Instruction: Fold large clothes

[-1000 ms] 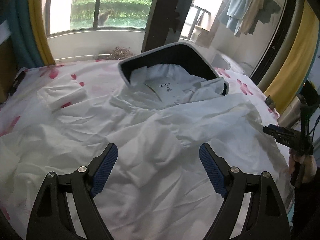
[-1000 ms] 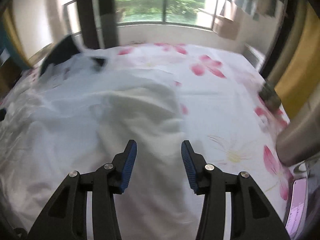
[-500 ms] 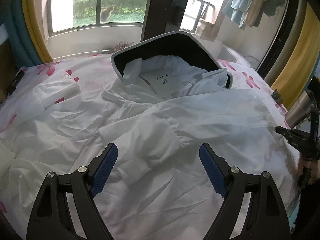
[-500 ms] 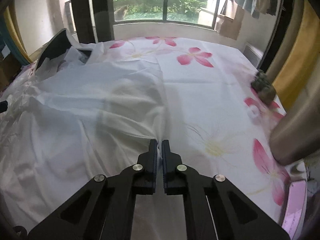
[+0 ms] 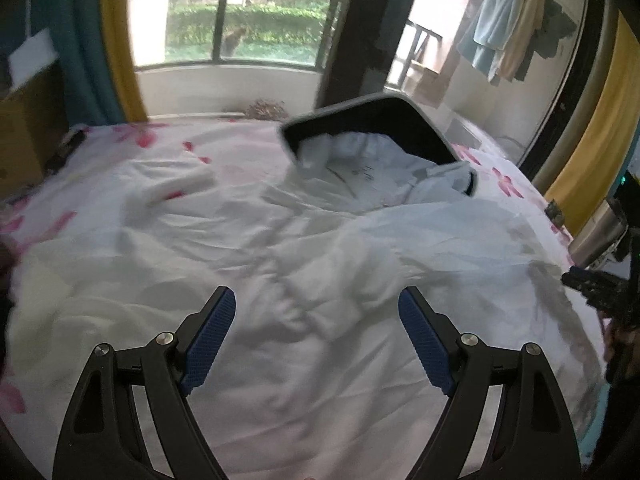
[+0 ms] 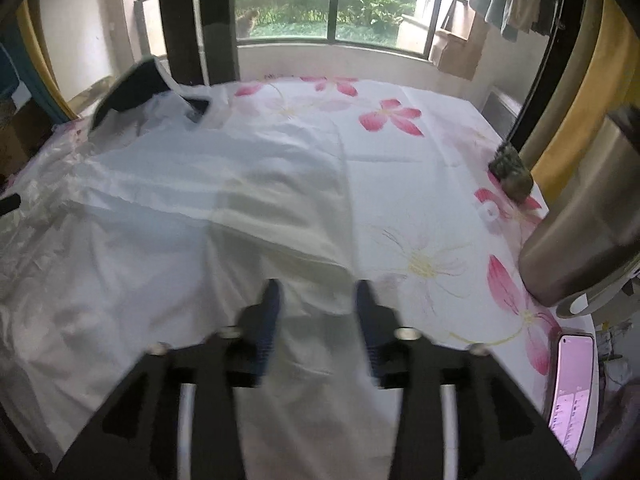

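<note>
White garment [image 5: 320,280] lengthwise on bed [image 6: 400,160], dark collar [image 5: 384,120] toward window, left claw [image 5: 316,336] wide open, right claw [image 6: 316,312] opening, both empty

Right gripper [image 6: 316,312] was motion-blurred in its own view as its jaws were opening, pad edges smeared. Phone [image 6: 570,392] was cut off by the frame's lower right edge. Collar label print [image 5: 366,172] was too small to read. White garment [image 5: 320,280] ran out past the bottom edge.
</note>
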Demonstrator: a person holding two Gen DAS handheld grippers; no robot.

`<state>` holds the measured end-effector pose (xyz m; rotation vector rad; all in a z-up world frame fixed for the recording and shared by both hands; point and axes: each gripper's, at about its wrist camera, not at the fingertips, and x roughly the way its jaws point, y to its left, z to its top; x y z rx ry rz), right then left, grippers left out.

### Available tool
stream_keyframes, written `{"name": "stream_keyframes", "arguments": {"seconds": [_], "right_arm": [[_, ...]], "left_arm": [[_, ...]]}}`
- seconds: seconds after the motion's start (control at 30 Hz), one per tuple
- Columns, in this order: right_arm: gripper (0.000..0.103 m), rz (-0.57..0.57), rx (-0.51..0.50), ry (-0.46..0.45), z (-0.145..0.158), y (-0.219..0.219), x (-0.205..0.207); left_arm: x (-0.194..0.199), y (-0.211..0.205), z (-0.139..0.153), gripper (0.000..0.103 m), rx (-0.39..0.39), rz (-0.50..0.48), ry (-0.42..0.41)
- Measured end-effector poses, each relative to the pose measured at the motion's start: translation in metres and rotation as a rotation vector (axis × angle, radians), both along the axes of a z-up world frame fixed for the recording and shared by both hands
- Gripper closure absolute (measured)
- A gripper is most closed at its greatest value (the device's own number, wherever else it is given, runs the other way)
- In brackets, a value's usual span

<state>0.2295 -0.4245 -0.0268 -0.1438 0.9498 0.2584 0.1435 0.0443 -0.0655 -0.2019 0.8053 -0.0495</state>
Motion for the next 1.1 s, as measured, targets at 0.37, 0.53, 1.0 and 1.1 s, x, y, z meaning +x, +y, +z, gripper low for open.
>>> {"name": "stream_keyframes", "arguments": {"seconds": [0.37, 0.53, 1.0, 1.1], "right_arm": [[0.055, 0.041, 0.082, -0.036, 0.024, 0.073, -0.004], [0.055, 0.039, 0.117, -0.034, 0.027, 0.100, 0.000], [0.055, 0.032, 0.098, 0.002, 0.022, 0.126, 0.010], [0.055, 0.026, 0.095, 0.010, 0.020, 0.126, 0.010]], "left_arm": [[-0.004, 0.105, 0.019, 0.017, 0.034, 0.061, -0.017], [0.020, 0.146, 0.021, 0.017, 0.055, 0.093, 0.003], [0.107, 0.197, -0.024, 0.056, 0.017, 0.020, 0.155], [0.113, 0.198, -0.031, 0.080, 0.041, 0.020, 0.176]]}}
